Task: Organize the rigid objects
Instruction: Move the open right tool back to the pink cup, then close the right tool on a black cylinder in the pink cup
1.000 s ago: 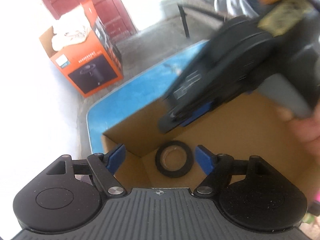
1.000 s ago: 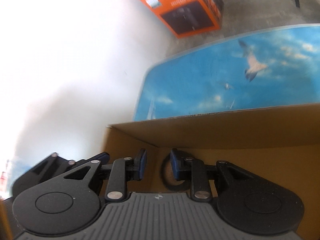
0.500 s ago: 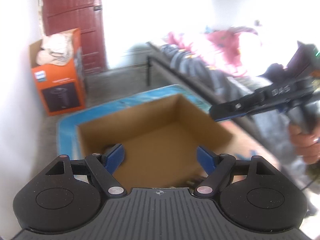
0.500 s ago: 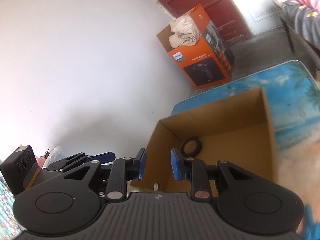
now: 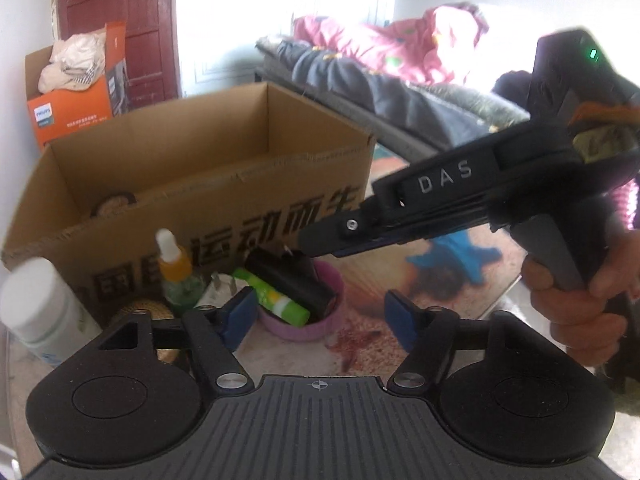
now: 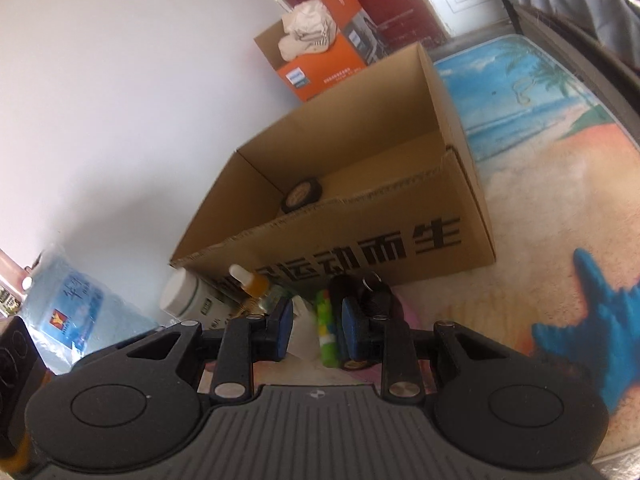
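Beach-print table (image 6: 532, 128) (sofa (image 5: 400, 92) behind)

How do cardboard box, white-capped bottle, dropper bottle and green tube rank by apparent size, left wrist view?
1. cardboard box
2. white-capped bottle, though nearness to the camera inflates it
3-4. dropper bottle and green tube: look alike, unranked

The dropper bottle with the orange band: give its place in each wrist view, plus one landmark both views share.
Left wrist: dropper bottle stands lower left, before the cardboard box, just above the left gripper's left finger.
Right wrist: dropper bottle sits left of centre, under the box's printed wall.
Shared landmark: the black tape roll inside the box.
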A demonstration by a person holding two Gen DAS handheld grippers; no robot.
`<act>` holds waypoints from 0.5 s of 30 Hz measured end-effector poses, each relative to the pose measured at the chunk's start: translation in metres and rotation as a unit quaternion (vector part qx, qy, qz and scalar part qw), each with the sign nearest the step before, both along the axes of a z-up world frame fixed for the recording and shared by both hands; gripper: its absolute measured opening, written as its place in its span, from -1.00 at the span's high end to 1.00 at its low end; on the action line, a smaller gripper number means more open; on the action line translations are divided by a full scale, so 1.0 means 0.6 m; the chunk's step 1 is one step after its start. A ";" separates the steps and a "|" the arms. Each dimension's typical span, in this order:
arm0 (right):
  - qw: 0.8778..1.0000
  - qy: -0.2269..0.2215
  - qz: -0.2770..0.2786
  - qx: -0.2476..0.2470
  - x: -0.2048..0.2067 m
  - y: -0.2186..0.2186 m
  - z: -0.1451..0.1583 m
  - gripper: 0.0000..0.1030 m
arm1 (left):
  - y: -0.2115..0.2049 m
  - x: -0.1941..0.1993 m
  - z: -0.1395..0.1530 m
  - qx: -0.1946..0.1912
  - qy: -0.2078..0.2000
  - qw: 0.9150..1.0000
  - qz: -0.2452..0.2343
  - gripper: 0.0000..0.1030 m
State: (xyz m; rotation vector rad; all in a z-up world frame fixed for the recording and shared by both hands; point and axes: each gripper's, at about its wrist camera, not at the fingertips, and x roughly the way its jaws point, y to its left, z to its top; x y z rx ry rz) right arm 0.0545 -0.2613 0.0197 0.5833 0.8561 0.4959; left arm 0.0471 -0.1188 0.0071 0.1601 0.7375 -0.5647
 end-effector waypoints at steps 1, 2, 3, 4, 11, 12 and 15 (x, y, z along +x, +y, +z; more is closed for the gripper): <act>1.000 0.002 0.005 -0.004 0.005 0.003 -0.006 0.43 | -0.002 0.004 -0.007 0.002 0.006 1.000 0.003 -0.15; 1.000 0.003 0.009 -0.010 0.011 0.007 -0.010 0.43 | -0.005 0.008 -0.016 0.004 0.013 1.000 0.006 -0.06; 1.000 0.003 0.014 -0.017 0.014 0.011 -0.014 0.44 | -0.005 0.010 -0.020 0.006 0.017 1.000 0.008 -0.05; 1.000 0.003 0.019 -0.021 0.019 0.015 -0.018 0.44 | -0.006 0.013 -0.023 0.007 0.020 1.000 0.008 -0.02; 0.998 0.021 0.044 -0.035 0.040 0.029 -0.042 0.44 | -0.001 0.029 -0.032 0.004 0.041 0.999 0.018 0.19; 0.998 0.020 0.048 -0.037 0.039 0.030 -0.042 0.44 | 0.002 0.030 -0.030 0.002 0.041 0.999 0.018 0.19; 0.997 0.025 0.060 -0.042 0.040 0.033 -0.038 0.44 | 0.006 0.033 -0.031 -0.001 0.051 0.998 0.020 0.20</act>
